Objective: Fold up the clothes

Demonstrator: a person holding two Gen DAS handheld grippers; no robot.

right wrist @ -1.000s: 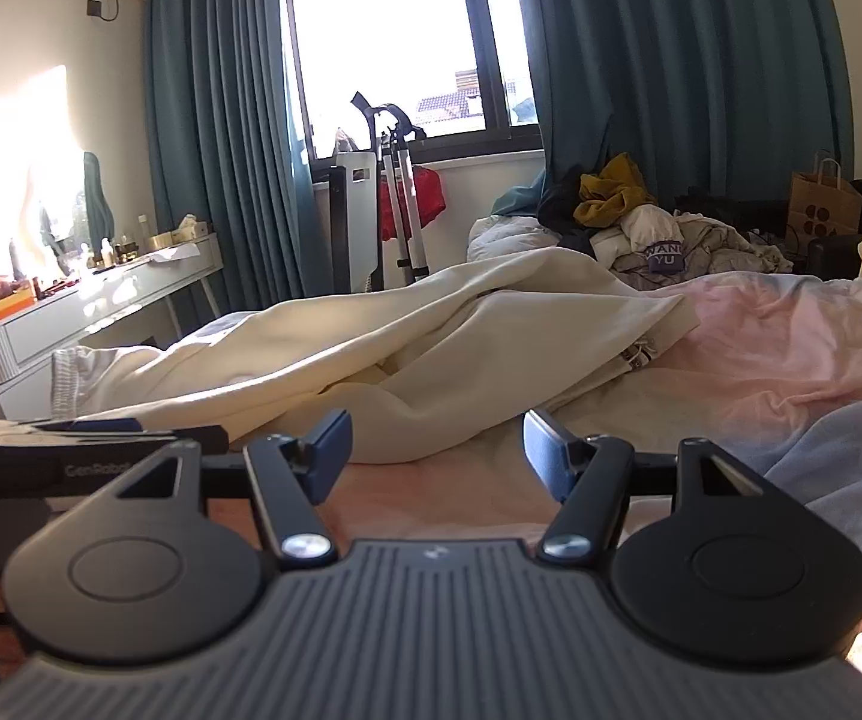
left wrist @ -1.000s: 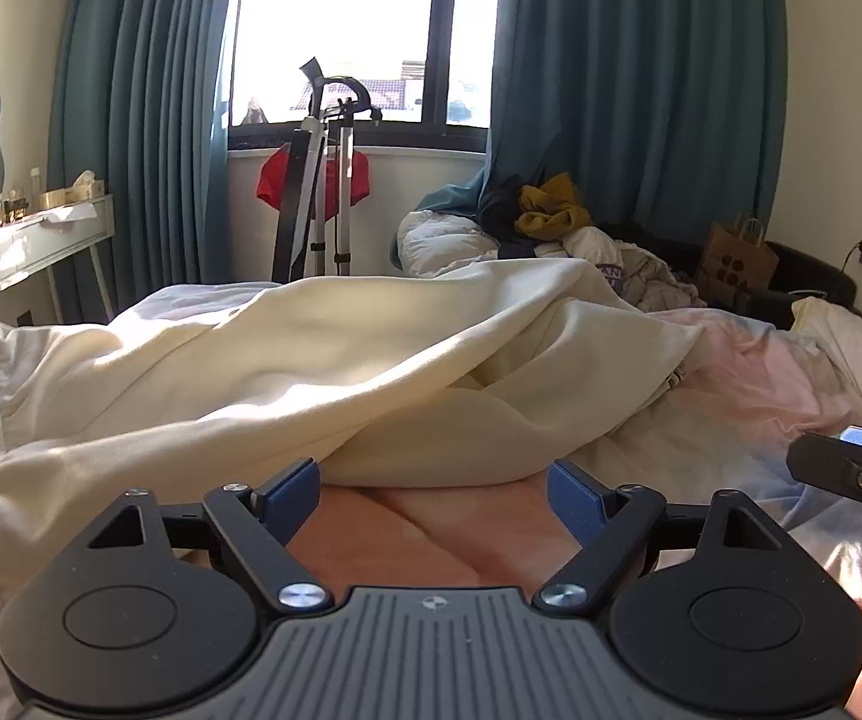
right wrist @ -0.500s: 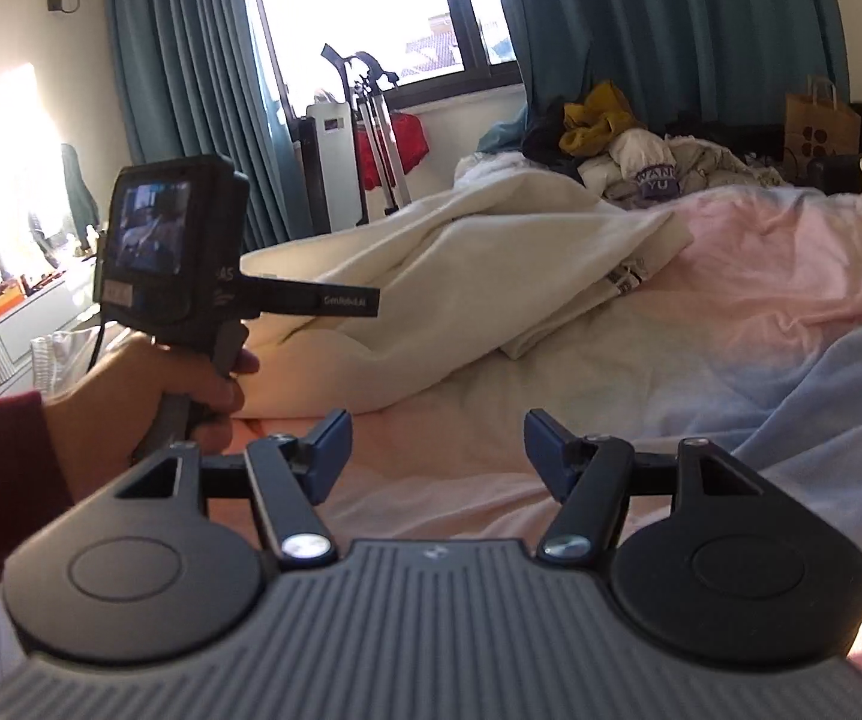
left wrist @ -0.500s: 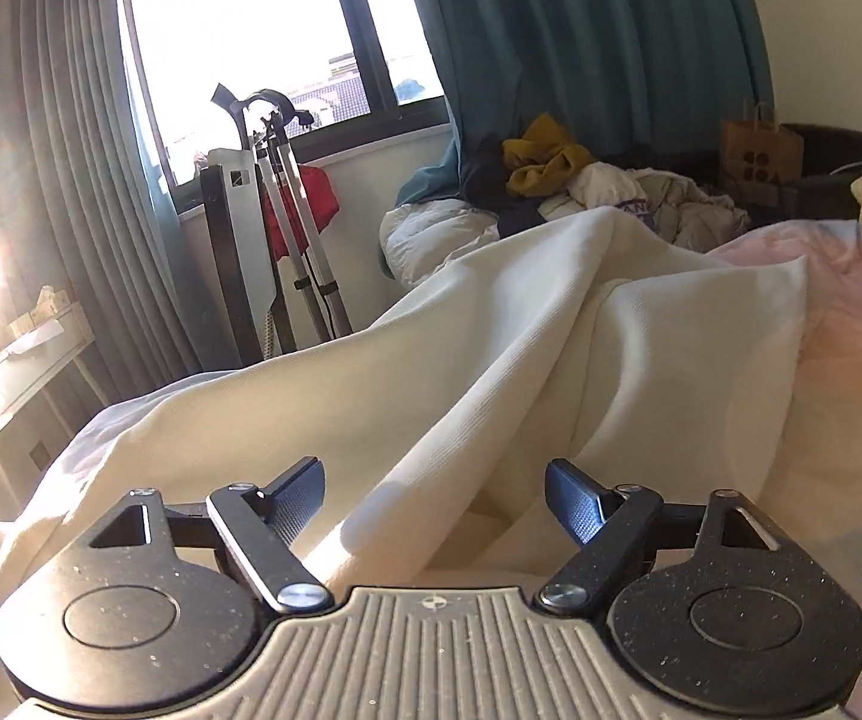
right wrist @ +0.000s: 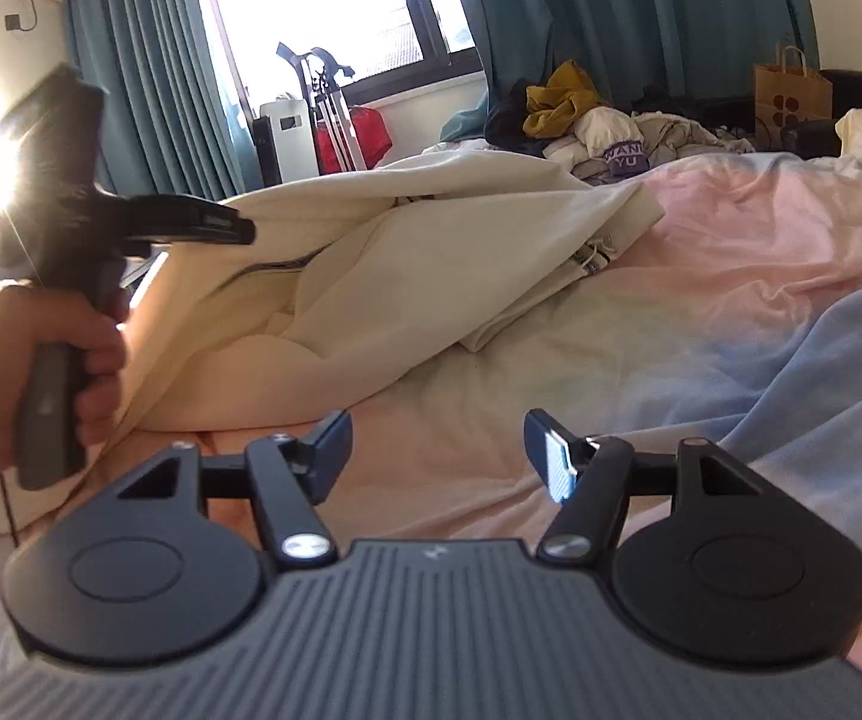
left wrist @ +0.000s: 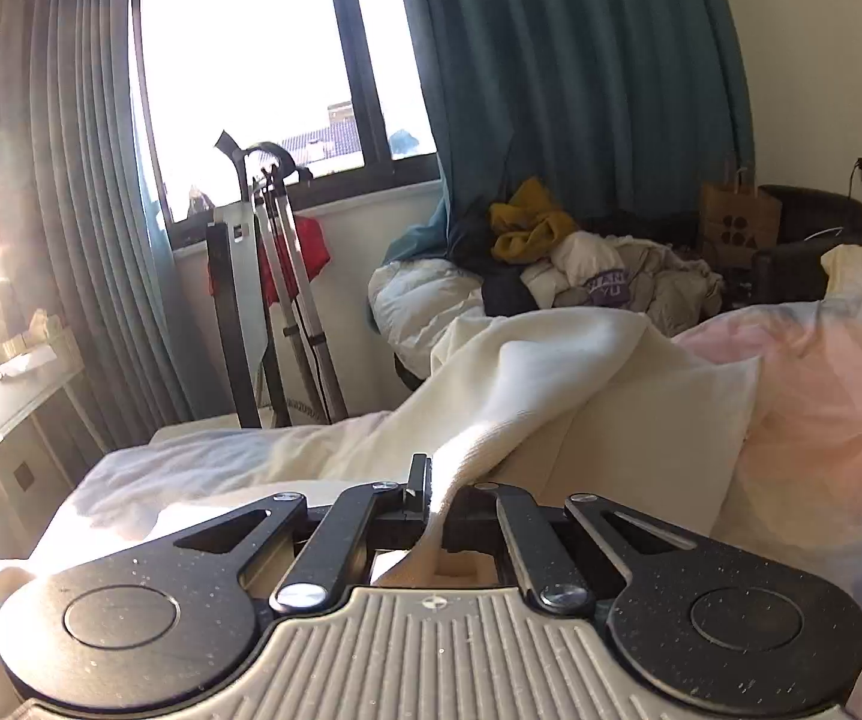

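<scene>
Jaws of your left gripper (left wrist: 431, 495) pinch a fold of the cream garment (left wrist: 580, 384) lying on the bed (right wrist: 700, 276); your right gripper (right wrist: 436, 441) hovers spread above bedding.

The right gripper (right wrist: 436, 450) hovers, jaws apart, over the pink bedsheet (right wrist: 730, 228) (cream garment (right wrist: 431, 252) lying beyond).
</scene>
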